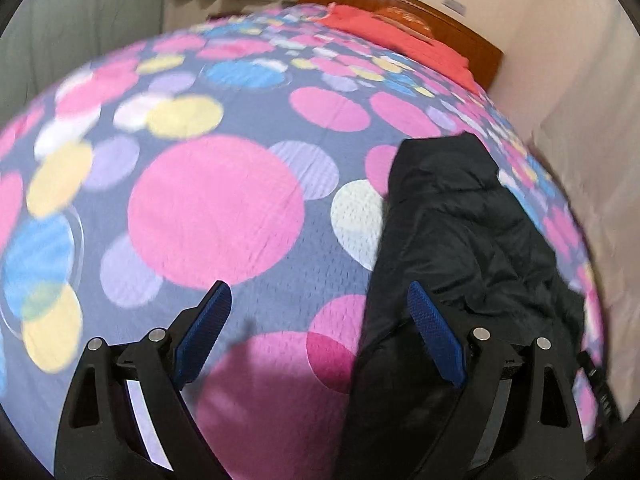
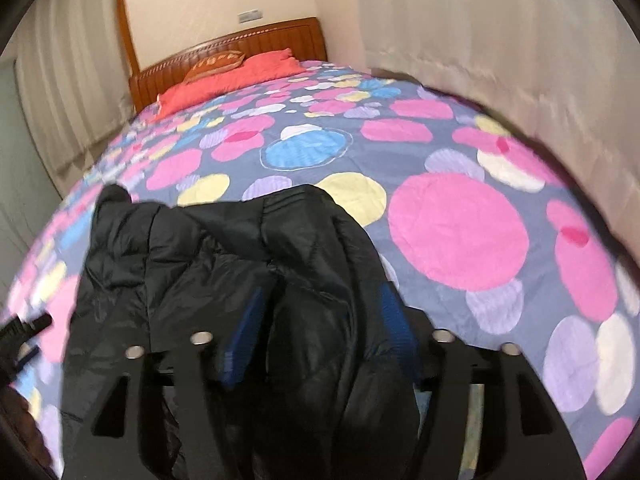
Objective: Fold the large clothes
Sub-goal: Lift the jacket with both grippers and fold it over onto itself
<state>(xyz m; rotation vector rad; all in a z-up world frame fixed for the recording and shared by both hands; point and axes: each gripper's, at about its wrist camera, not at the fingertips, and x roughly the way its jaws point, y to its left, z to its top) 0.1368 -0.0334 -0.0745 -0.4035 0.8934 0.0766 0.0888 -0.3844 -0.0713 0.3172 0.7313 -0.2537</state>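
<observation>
Jacket [image 2: 224, 264]: black, puffy, bunched up on the spotty bed [image 1: 216, 208], near its foot.
Left gripper [image 1: 320, 312]: jaws wide apart, holding nothing, just beside the jacket.
Right gripper [image 2: 320, 320]: jaws pinching a thick jacket fold.
Done: probably little, no neat folds.
Left: spreading flat, then folding.

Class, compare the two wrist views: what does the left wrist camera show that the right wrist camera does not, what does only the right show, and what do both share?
Only the left wrist view shows the left gripper, open over bare bedspread, with the black jacket beside it. Only the right wrist view shows the right gripper with a jacket fold between its fingers; whether it is clamped is unclear. Both show the jacket, the spotted bedspread, red pillows and wooden headboard.
</observation>
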